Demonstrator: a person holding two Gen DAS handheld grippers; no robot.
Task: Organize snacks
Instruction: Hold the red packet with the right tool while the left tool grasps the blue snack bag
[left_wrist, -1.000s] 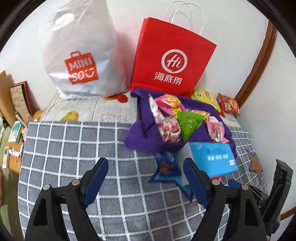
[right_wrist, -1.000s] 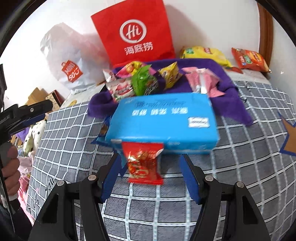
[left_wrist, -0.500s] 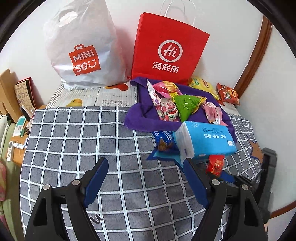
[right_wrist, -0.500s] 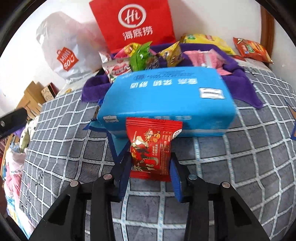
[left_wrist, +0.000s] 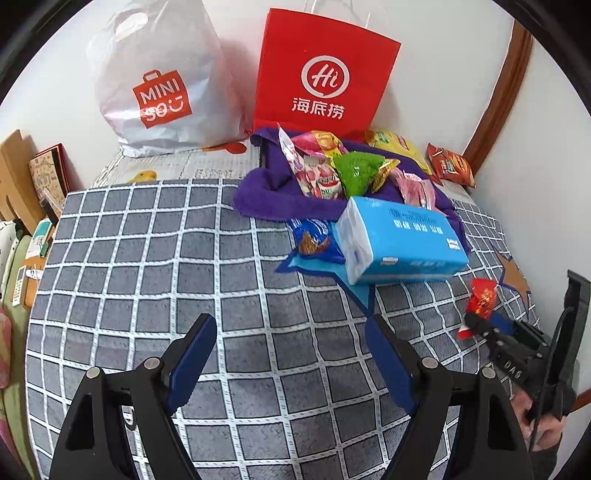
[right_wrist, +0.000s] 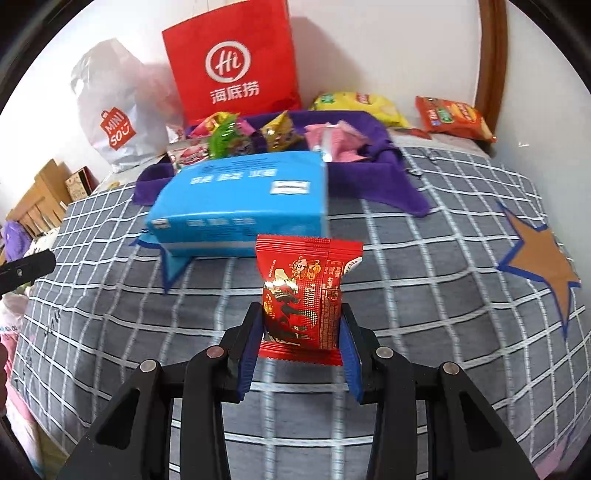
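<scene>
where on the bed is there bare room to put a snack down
Bare checked blanket spreads left of the blue tissue pack. Another free patch lies between that pack and the orange star. The purple cloth is crowded with snack packets.

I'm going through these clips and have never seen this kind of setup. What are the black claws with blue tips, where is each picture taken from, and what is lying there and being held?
There is no robot here: a person holds a hand-operated two-finger gripper in each hand, each with a wide-angle camera looking along its fingers. One picture is from the left gripper, whose blue-padded jaws stand open and empty. The other is from the right gripper, shut on a small red snack packet; the left view shows it from the side too.

Below is a grey checked cover. On it lie a blue tissue pack, a blue snack bag and a purple cloth piled with snack packets. Behind stand a red paper bag and a white plastic bag, with more snack bags near the wall.
</scene>
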